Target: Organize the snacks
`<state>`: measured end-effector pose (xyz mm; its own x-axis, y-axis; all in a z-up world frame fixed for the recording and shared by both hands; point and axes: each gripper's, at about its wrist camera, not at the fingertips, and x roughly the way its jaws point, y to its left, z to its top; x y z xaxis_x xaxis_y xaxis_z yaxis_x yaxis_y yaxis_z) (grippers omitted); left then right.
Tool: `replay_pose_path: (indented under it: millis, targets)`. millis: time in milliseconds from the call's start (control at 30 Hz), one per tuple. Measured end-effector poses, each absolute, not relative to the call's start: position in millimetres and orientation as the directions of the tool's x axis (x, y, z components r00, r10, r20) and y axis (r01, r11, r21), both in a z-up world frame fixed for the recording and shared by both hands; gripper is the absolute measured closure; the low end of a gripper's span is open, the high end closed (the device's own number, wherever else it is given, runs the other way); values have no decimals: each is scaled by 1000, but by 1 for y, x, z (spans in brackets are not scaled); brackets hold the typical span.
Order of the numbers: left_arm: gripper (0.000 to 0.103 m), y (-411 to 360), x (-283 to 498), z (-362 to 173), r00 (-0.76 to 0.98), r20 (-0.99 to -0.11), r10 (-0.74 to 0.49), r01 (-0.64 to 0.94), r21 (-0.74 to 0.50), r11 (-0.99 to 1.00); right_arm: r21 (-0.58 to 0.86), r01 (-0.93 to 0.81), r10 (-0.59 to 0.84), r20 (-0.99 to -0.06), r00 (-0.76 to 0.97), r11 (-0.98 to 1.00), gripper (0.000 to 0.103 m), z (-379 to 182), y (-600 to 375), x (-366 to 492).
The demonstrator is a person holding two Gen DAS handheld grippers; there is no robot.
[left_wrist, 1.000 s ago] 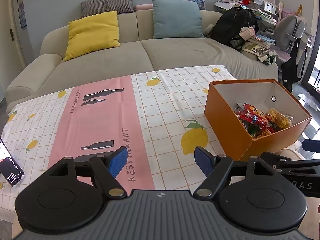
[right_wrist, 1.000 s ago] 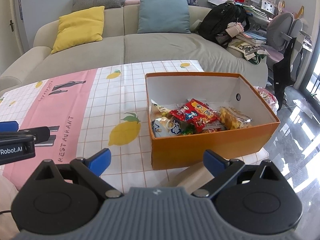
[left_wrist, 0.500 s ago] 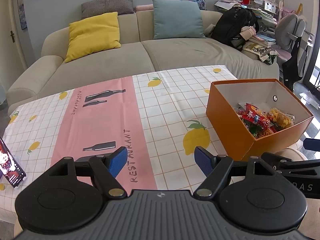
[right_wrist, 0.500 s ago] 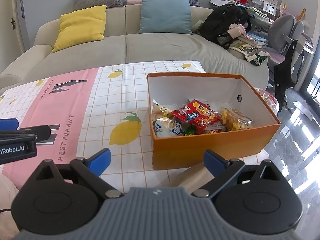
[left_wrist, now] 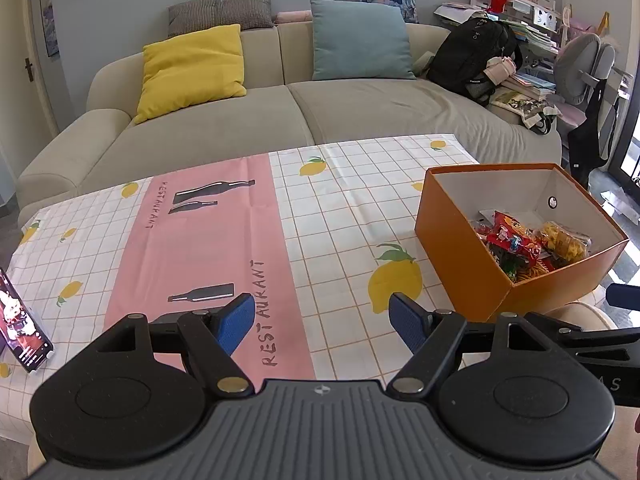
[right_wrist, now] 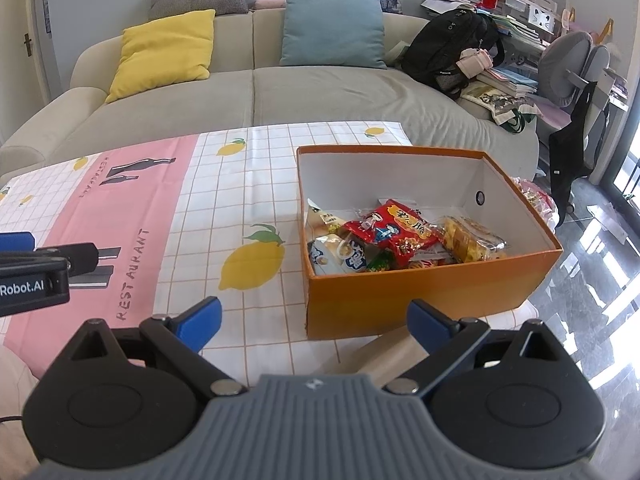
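An orange box (right_wrist: 432, 292) stands on the right of the table and holds several snack packets. A red packet (right_wrist: 394, 230) lies on top, a yellow one (right_wrist: 472, 240) to its right, a white and blue one (right_wrist: 340, 256) at the front left. The box also shows in the left wrist view (left_wrist: 460, 252). My right gripper (right_wrist: 314, 322) is open and empty, just in front of the box's near wall. My left gripper (left_wrist: 322, 320) is open and empty over the tablecloth, left of the box. No snack lies loose on the cloth.
A pink and white lemon-print tablecloth (left_wrist: 208, 240) covers the table. A phone (left_wrist: 22, 328) stands propped at the left edge. A beige sofa (left_wrist: 280, 120) with cushions and a black backpack (left_wrist: 472, 56) lies behind. Bagged items (right_wrist: 536, 200) sit beyond the box's right side.
Both grippers have drawn back slightly from the table, so the box and cloth sit a little farther off. Both stay open and empty.
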<state>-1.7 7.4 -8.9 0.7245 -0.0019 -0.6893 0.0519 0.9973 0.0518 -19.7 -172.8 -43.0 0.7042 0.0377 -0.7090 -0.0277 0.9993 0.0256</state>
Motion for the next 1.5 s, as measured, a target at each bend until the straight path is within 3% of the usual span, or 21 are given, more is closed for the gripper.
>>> replay_pose_path:
  millis: [1500]
  targets:
    - [14,11,-3,-9,714,-701,9,38,52,998,13,-61,52,-716,696,998,6,-45,-181,-20]
